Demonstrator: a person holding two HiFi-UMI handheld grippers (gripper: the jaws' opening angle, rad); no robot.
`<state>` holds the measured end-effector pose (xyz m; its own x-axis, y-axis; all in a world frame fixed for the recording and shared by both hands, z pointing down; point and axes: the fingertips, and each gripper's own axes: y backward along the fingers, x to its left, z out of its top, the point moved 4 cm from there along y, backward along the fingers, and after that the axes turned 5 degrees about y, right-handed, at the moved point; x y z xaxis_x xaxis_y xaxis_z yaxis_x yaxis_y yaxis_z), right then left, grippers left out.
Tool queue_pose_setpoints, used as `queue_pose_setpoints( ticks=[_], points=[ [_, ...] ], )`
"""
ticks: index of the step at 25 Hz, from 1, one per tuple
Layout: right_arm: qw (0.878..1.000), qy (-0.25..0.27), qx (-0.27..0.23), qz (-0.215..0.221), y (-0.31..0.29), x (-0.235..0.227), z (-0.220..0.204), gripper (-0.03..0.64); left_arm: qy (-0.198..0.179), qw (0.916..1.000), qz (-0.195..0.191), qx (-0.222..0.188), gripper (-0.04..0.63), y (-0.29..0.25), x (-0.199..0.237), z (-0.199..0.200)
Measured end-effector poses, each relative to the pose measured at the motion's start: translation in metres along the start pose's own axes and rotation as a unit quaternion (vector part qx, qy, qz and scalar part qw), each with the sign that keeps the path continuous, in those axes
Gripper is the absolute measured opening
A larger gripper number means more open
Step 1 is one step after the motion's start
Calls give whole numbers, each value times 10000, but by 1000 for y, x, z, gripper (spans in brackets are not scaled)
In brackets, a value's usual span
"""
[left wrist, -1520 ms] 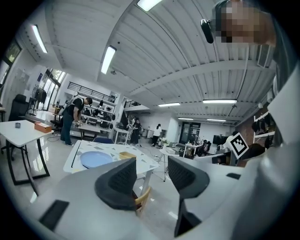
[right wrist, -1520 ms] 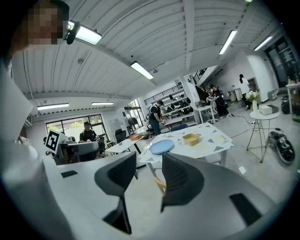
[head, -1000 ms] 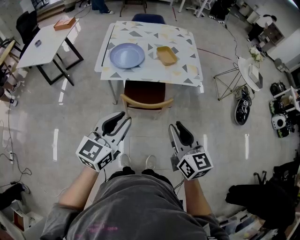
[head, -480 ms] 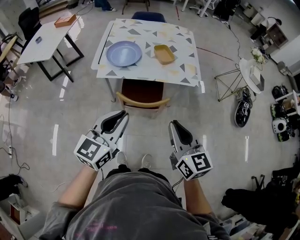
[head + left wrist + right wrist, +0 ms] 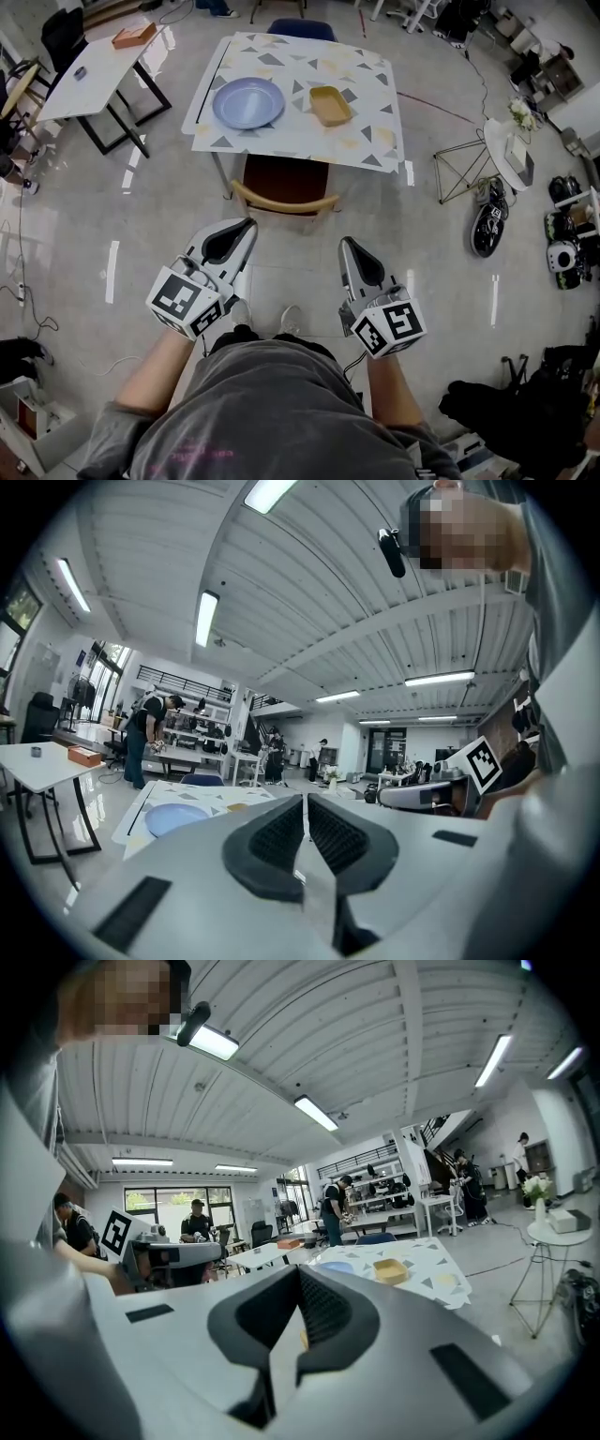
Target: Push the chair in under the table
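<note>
The chair [image 5: 284,200], with a dark red seat and a curved light wood back, stands partly under the near edge of the triangle-patterned table [image 5: 370,141]. A blue plate [image 5: 247,103] and a yellow tray [image 5: 332,106] lie on that table. My left gripper [image 5: 247,226] hovers behind the chair's left side and my right gripper [image 5: 346,246] behind its right, both apart from the backrest. Both pairs of jaws have just been closing with nothing between them. In the left gripper view the left gripper [image 5: 306,808] is shut and empty; in the right gripper view the right gripper [image 5: 298,1290] is shut and empty too.
A white side table [image 5: 94,80] with an orange box [image 5: 134,36] stands at the left. A blue chair [image 5: 300,28] sits at the table's far side. A small round stand [image 5: 511,150] and gear on the floor [image 5: 487,220] crowd the right. The person's shoes [image 5: 267,319] are below.
Both grippers' jaws have closed from partly open to shut. The hands have drifted only slightly and stay behind the chair, which has not moved.
</note>
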<state>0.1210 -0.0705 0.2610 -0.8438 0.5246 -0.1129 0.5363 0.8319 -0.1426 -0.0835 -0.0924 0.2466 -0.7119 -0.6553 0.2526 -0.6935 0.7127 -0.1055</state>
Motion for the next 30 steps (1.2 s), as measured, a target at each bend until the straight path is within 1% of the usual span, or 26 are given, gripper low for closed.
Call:
queue_pose_setpoints(
  ticks=[3,9,30],
  points=[
    [10000,-60,-2,-10,-2,-4,0,3,6,10000,31,24,13,-2,0,-1],
    [9999,-65,117,102,-8,-7,-5,3,-27,10000,22,60,2,-5,1,-2],
    [9995,-35,241,192,-14,-12,-12,2,84,9999,125,7,2,-6,4,-5]
  ],
)
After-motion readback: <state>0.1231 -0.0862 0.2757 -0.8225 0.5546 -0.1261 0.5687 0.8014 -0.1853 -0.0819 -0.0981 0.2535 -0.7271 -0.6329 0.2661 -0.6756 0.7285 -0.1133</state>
